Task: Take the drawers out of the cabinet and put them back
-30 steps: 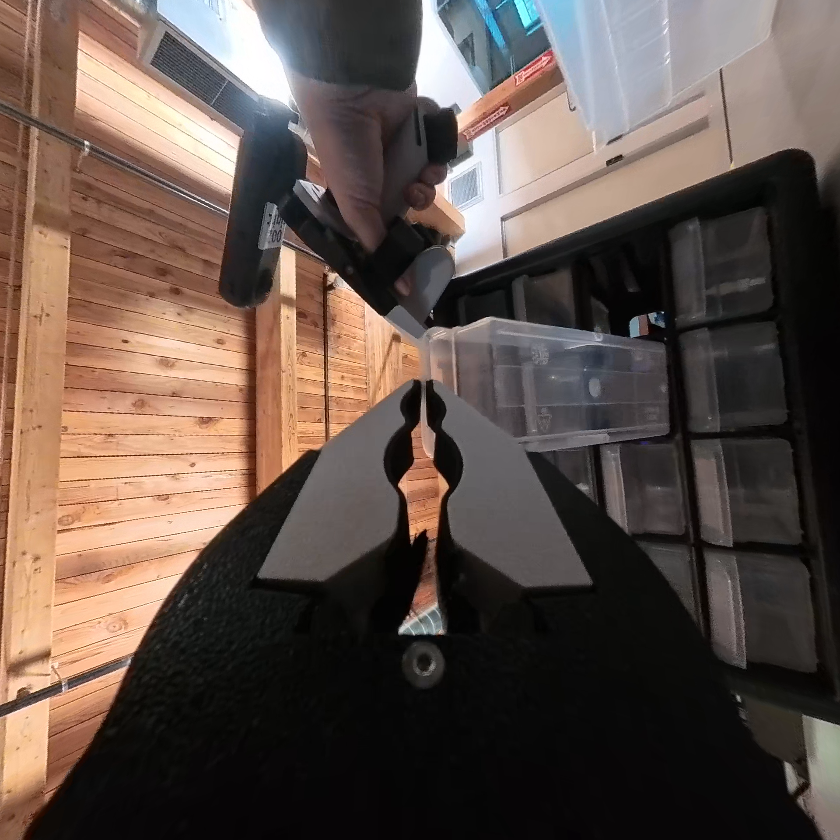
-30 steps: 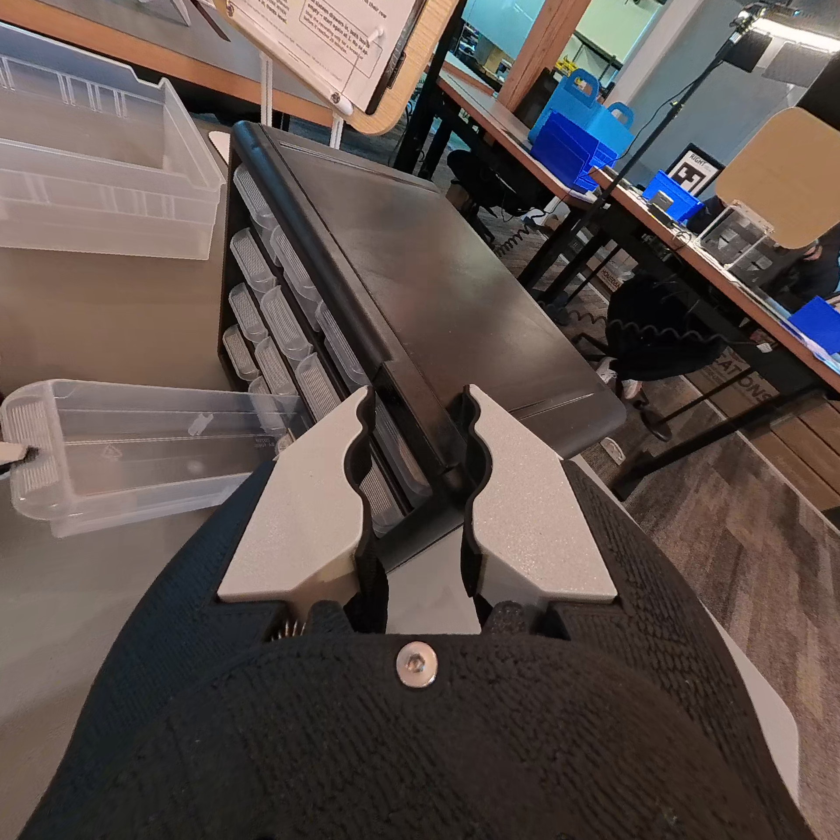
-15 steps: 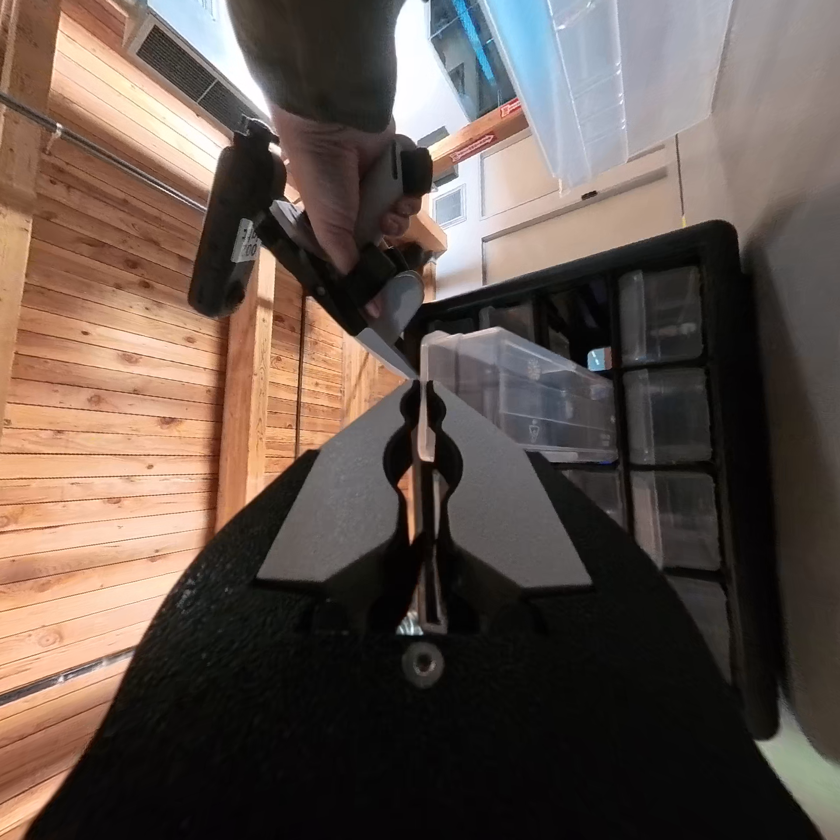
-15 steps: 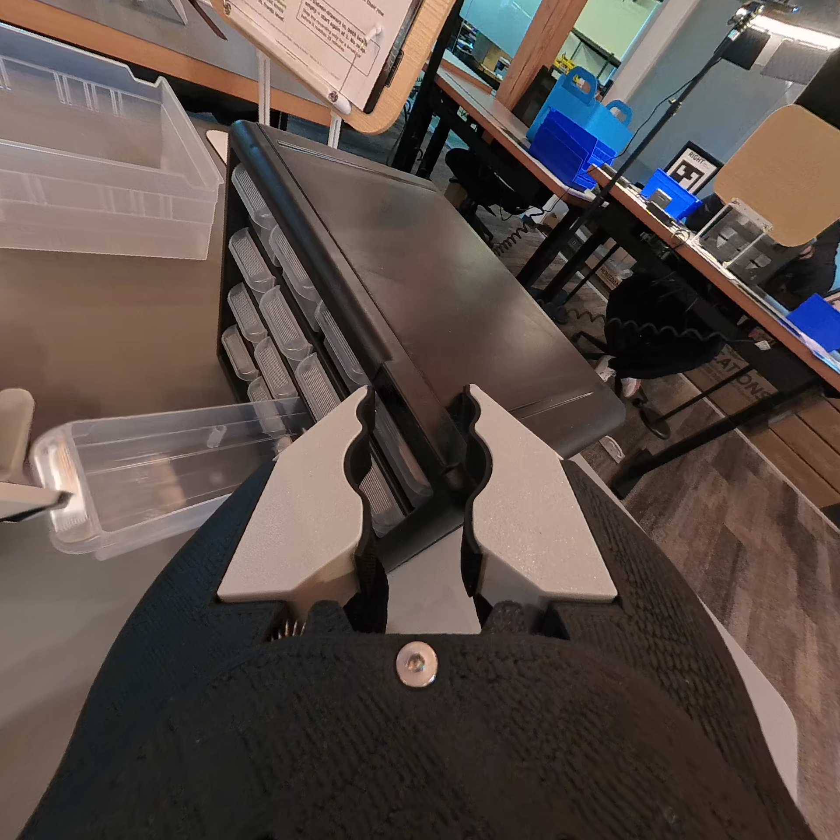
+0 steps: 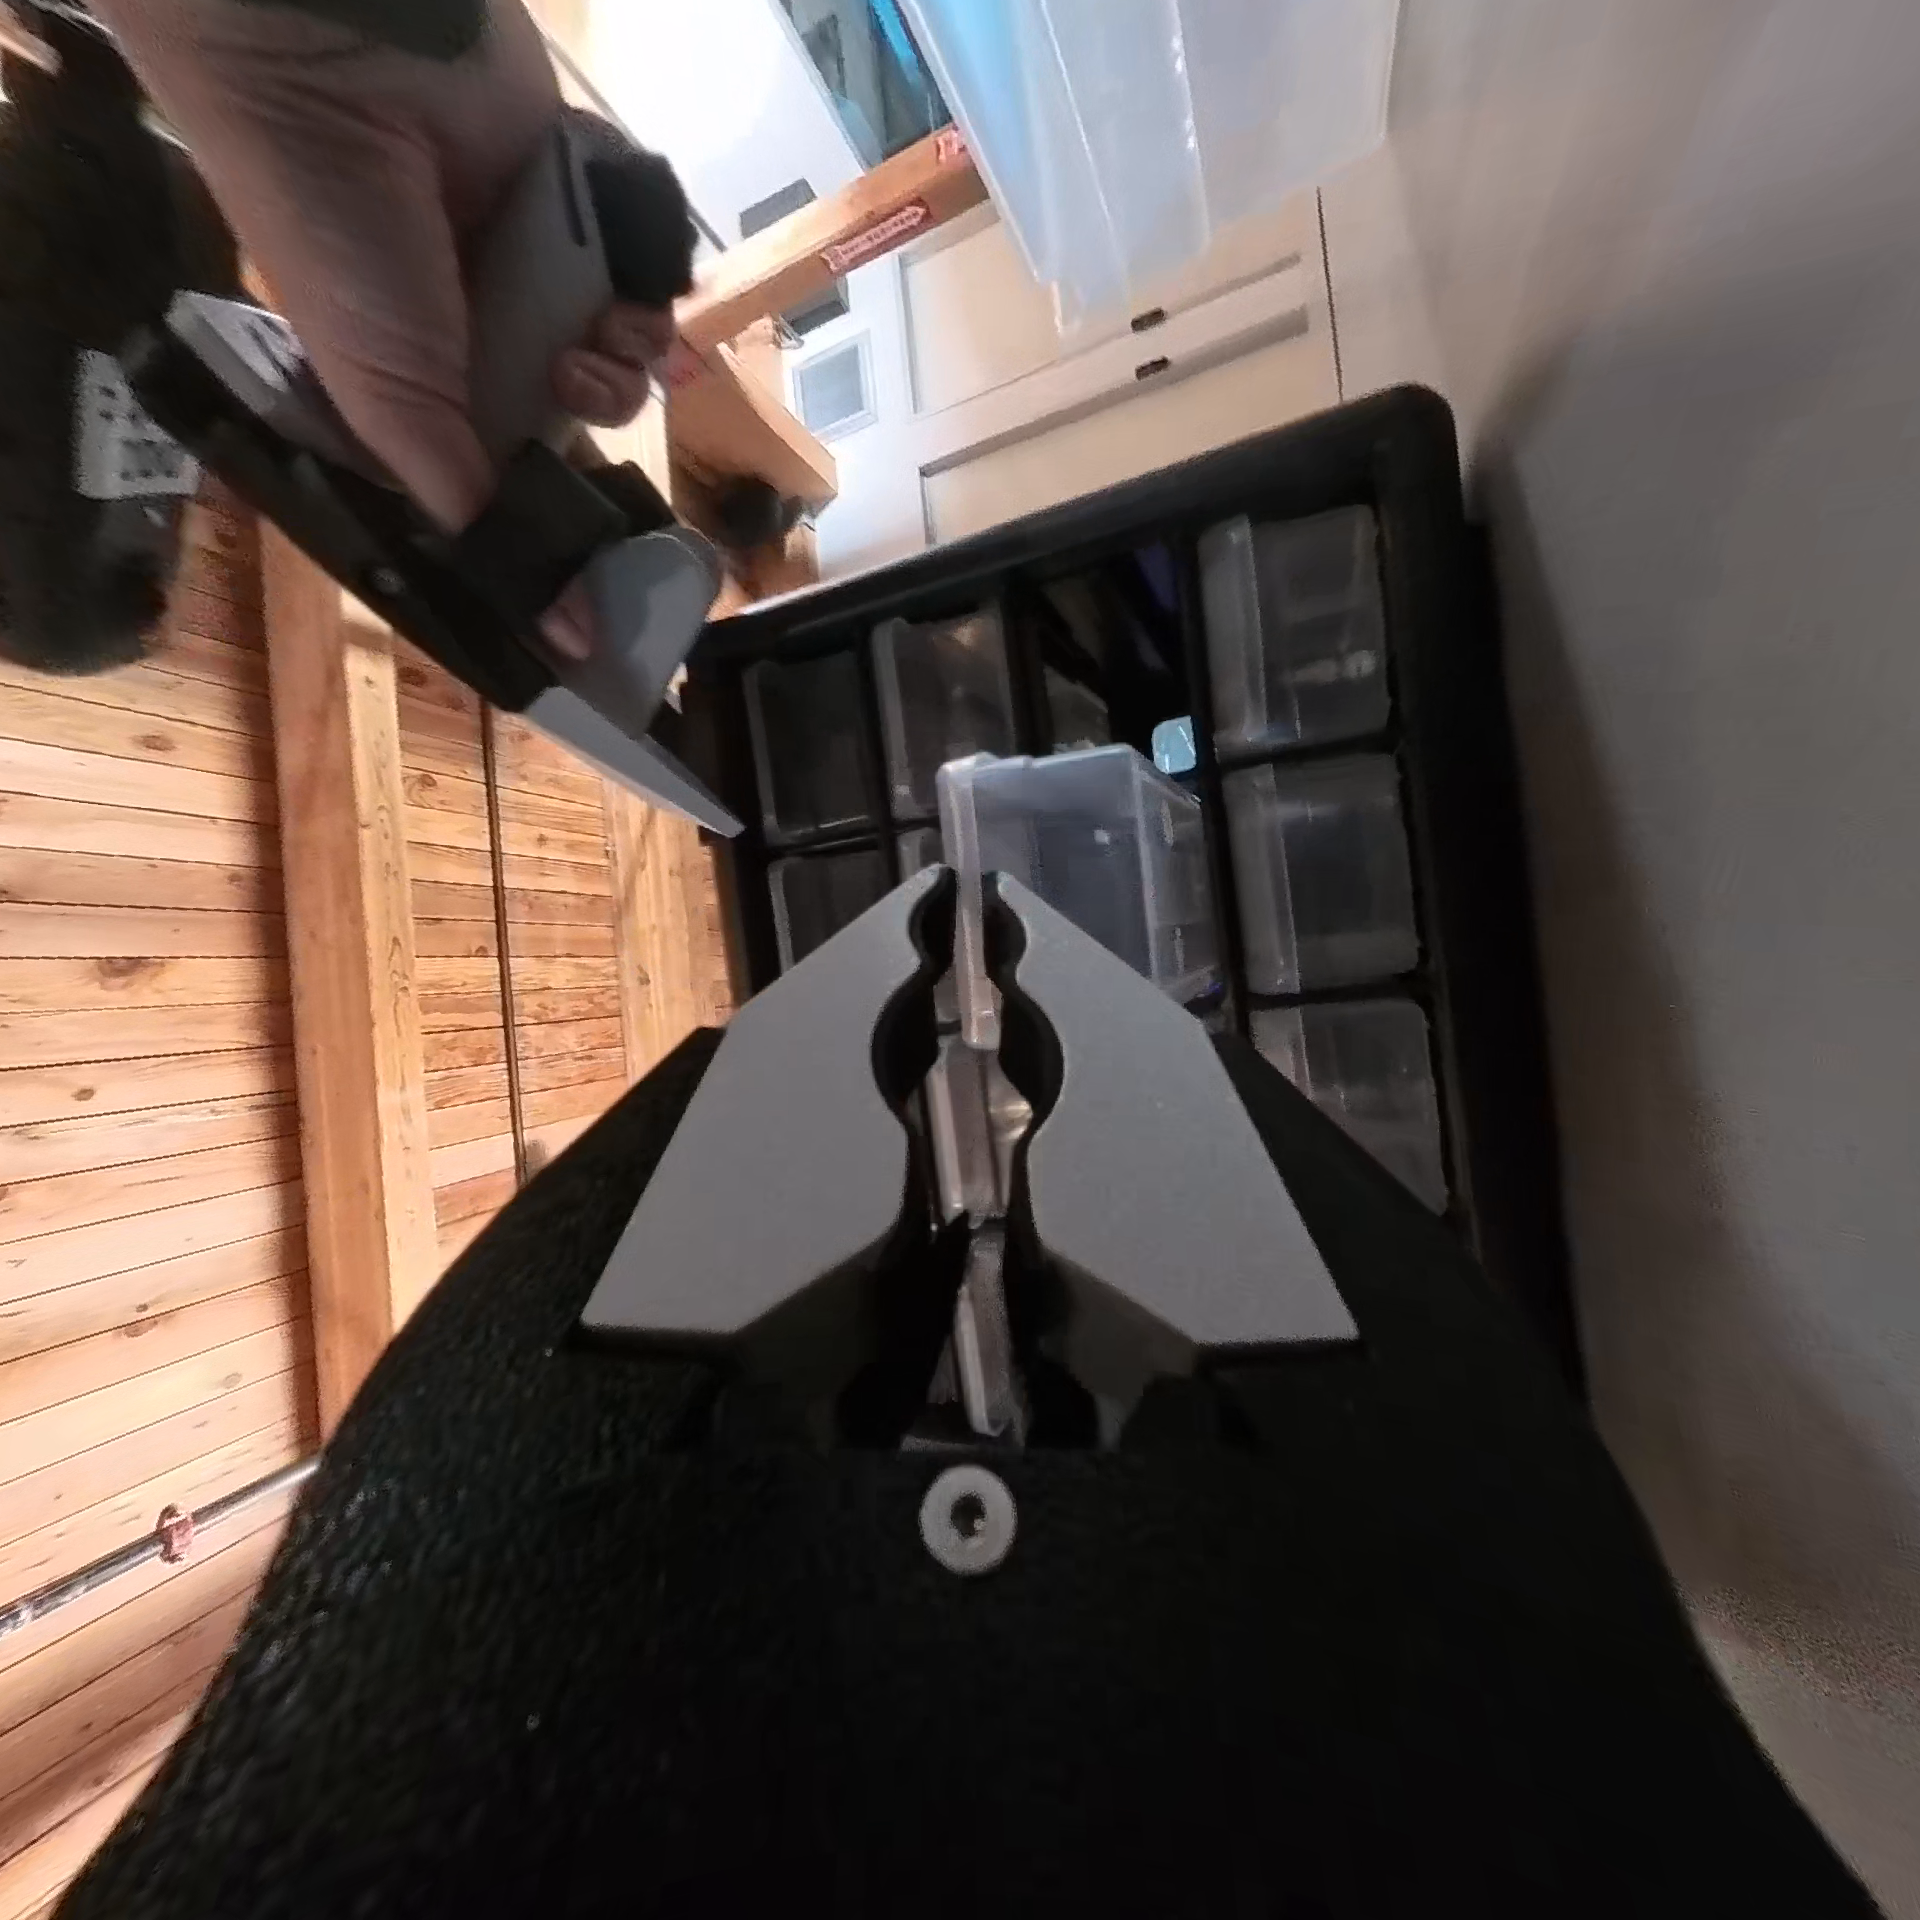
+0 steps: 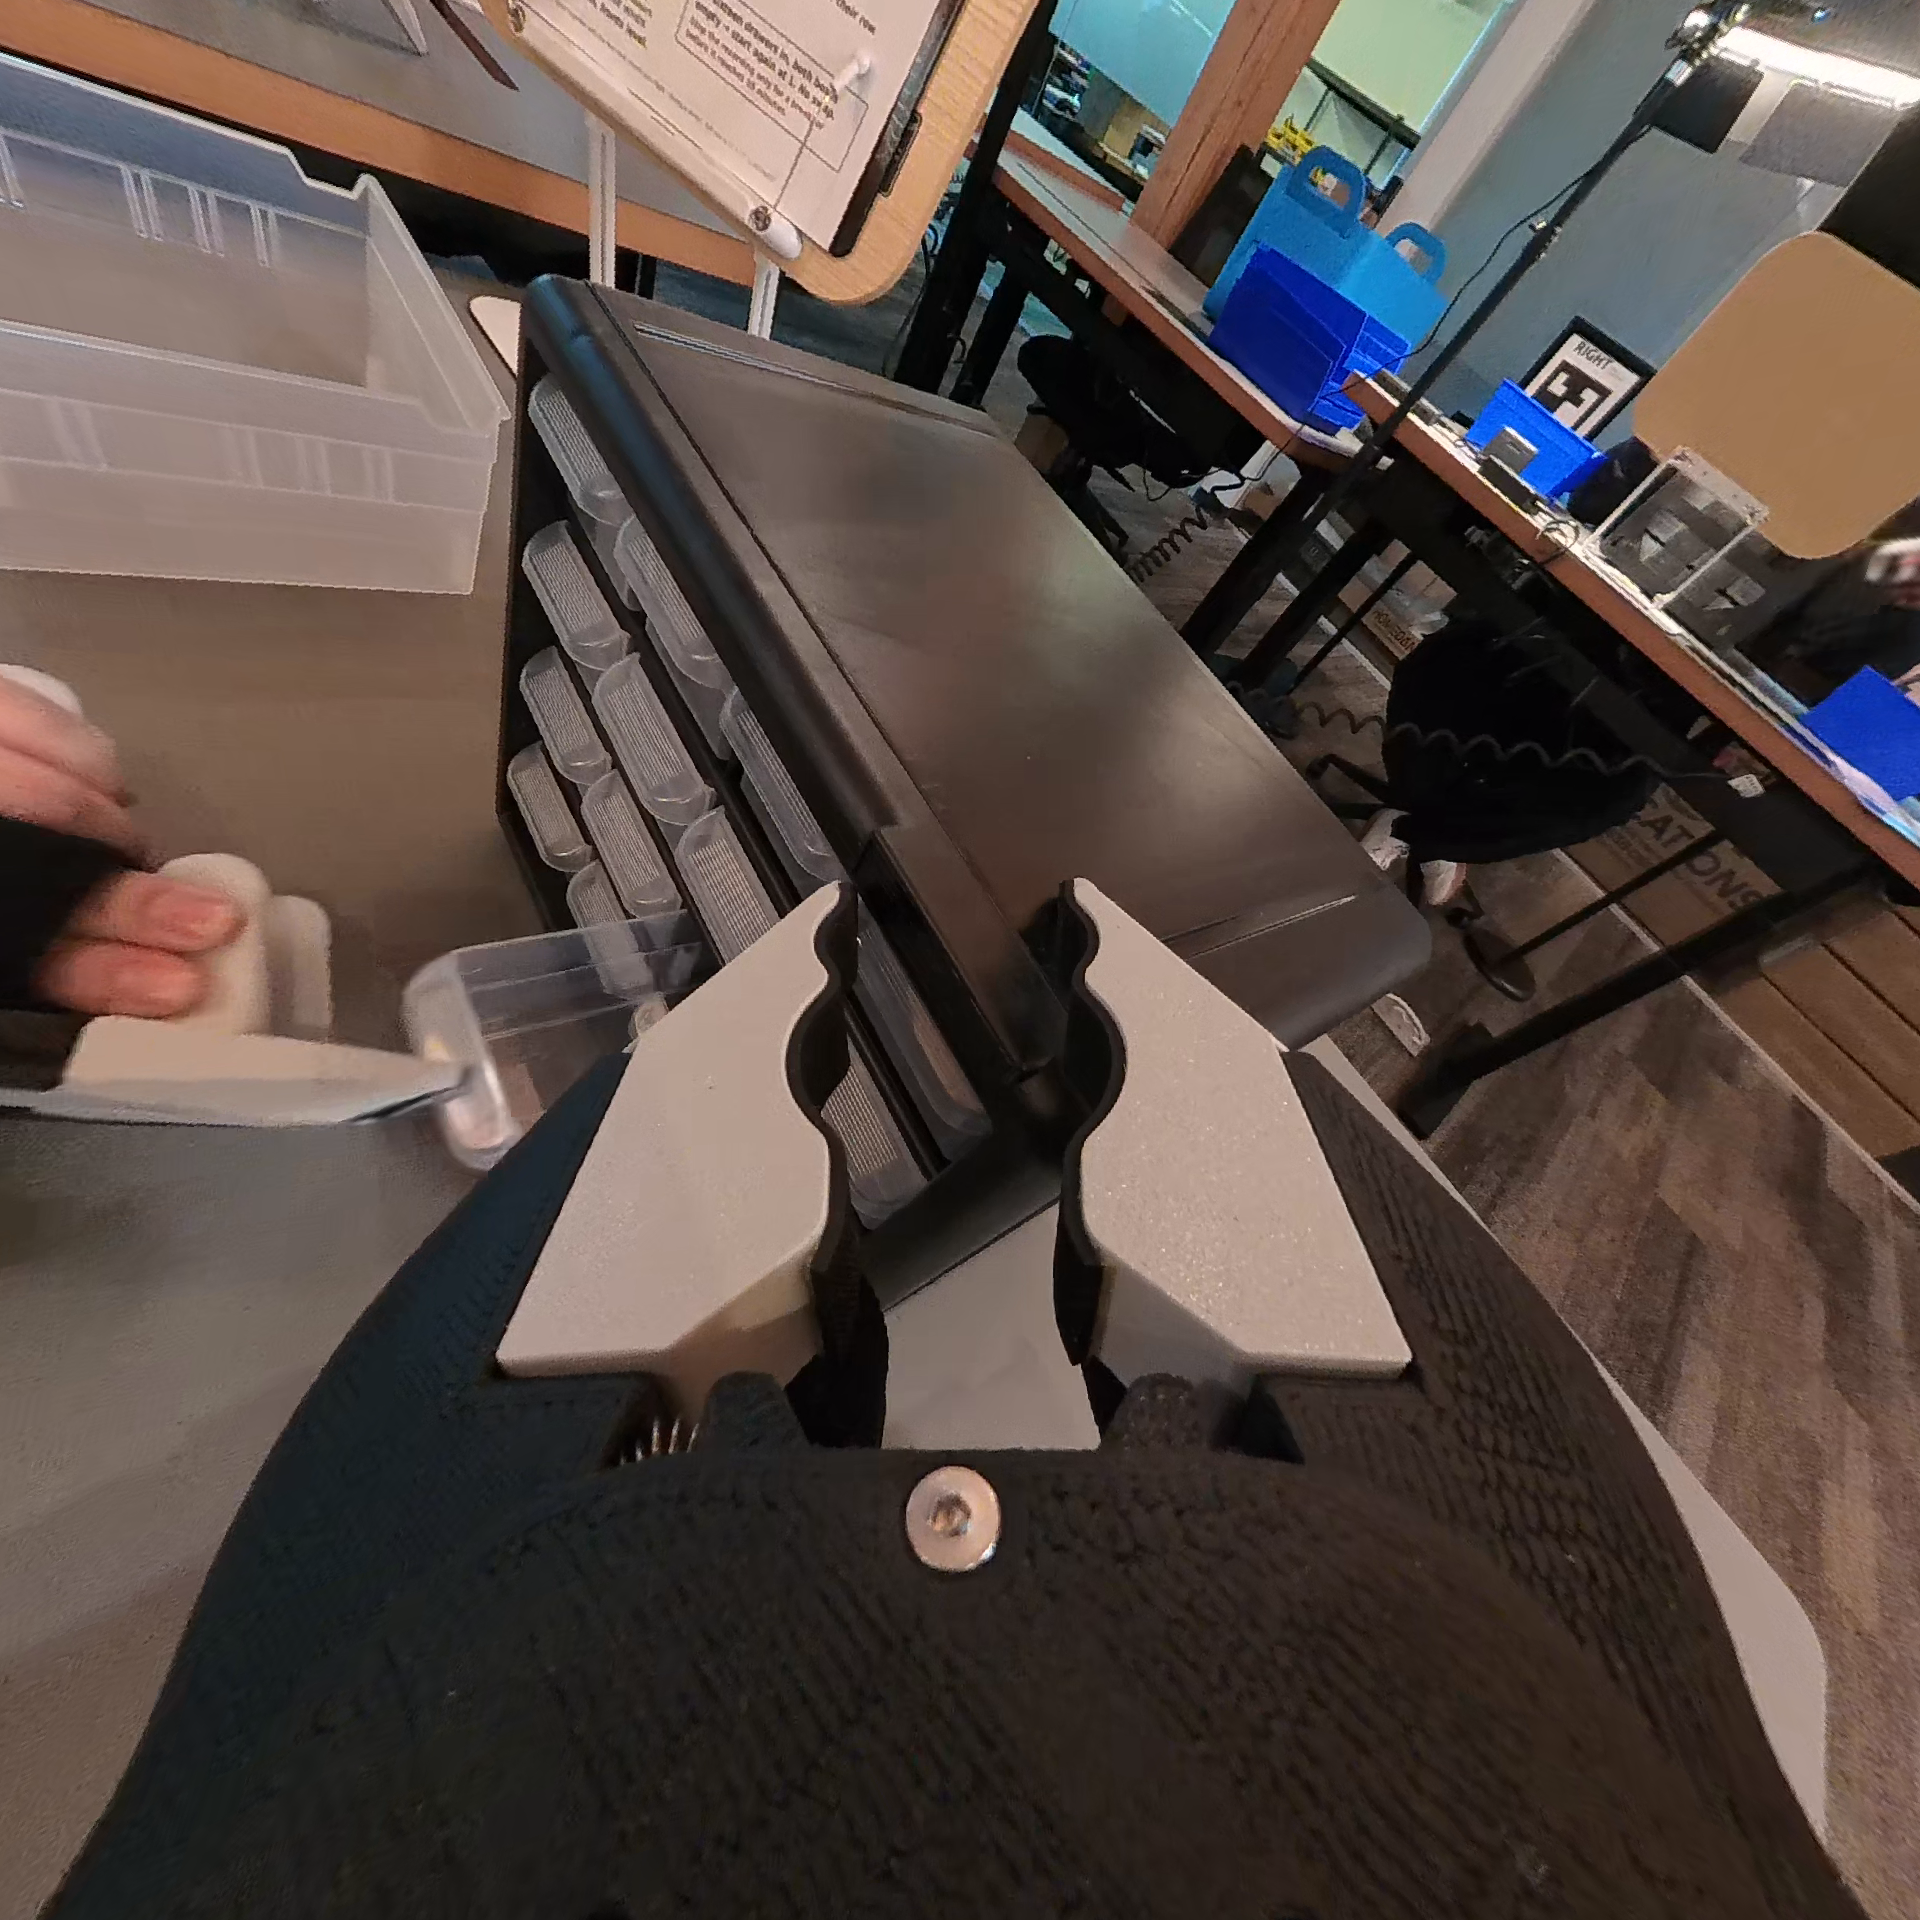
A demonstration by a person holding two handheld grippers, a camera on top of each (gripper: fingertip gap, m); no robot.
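- Grey table [image 6: 260,748]: carries everything here, cabinet standing at its edge.
- Black cabinet [image 6: 1018,644]: upright on the table, front a grid of small clear drawers; one slot [image 5: 1101,665] in the left wrist view looks dark and open.
- Large clear bin [image 6: 208,416]: on the table just beside the cabinet, behind it in the right wrist view.
- Clipboard stand [image 6: 769,94]: behind the cabinet, sheet on it.
- Right gripper [image 6: 951,904]: jaws part open, straddling the cabinet's top front edge; pads look to touch the black rim, firm clamp not clear.
- Left gripper [image 5: 977,894]: jaws nearly closed, pinching the drawer's front tab.
- Clear drawer [image 5: 1101,862]: partly inside a cabinet slot, front end sticking out and held off the table; in the right wrist view it [image 6: 540,987] pokes out from the lower front.
- Person's hand [image 6: 104,935]: on the left gripper's handle.
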